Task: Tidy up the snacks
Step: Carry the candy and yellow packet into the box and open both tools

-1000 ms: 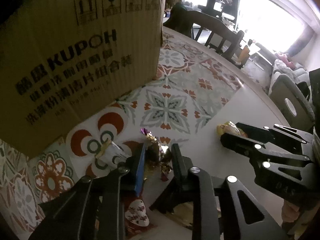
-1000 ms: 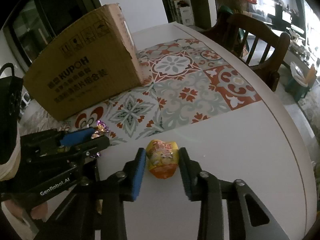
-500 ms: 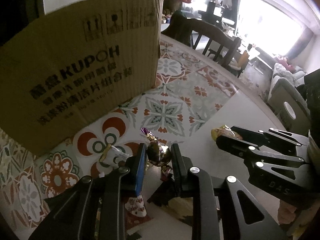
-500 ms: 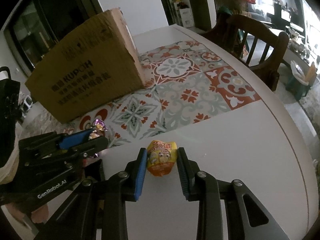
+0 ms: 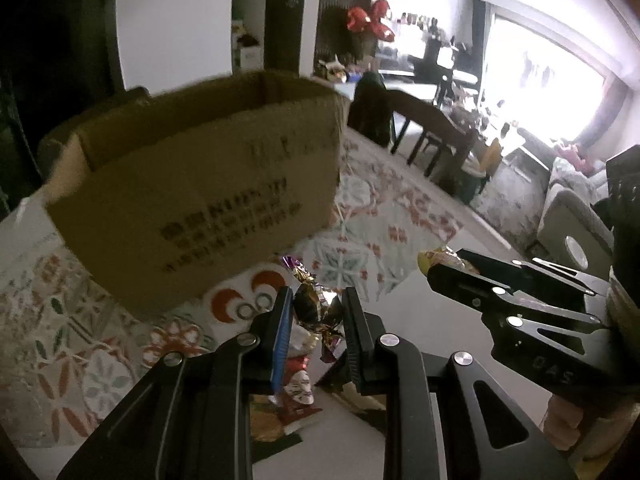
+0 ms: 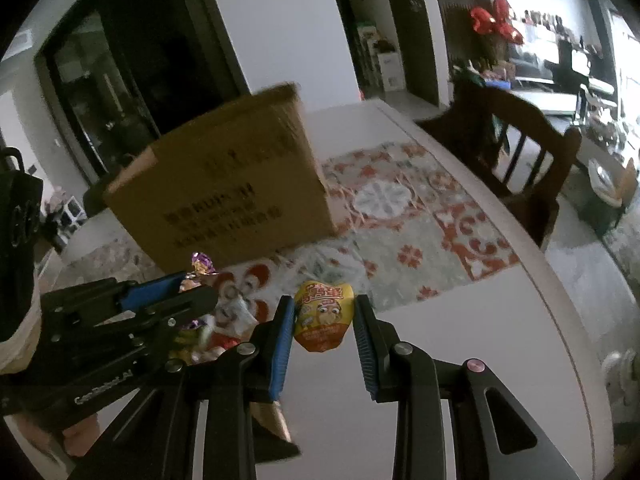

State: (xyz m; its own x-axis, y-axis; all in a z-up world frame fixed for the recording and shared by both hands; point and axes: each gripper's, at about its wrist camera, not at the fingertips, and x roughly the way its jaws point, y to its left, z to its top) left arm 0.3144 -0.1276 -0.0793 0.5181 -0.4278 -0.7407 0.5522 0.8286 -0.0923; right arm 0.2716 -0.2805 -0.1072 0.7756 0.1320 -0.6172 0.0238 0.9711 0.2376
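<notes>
My left gripper is shut on a foil-wrapped candy with purple twisted ends, held above the table. My right gripper is shut on a yellow-orange snack packet, also lifted off the table. An open brown cardboard box with dark print stands behind both, on a patterned mat; it also shows in the right wrist view as the box. The right gripper appears at the right of the left wrist view, the left gripper at the left of the right wrist view.
Several more wrapped snacks lie on the table under the left gripper. The round white table carries a tiled-pattern mat. A dark wooden chair stands at the table's far right edge.
Both grippers have risen off the table with their snacks. The box's open top has come into sight in the left wrist view, and the right jaws closed tighter on the packet.
</notes>
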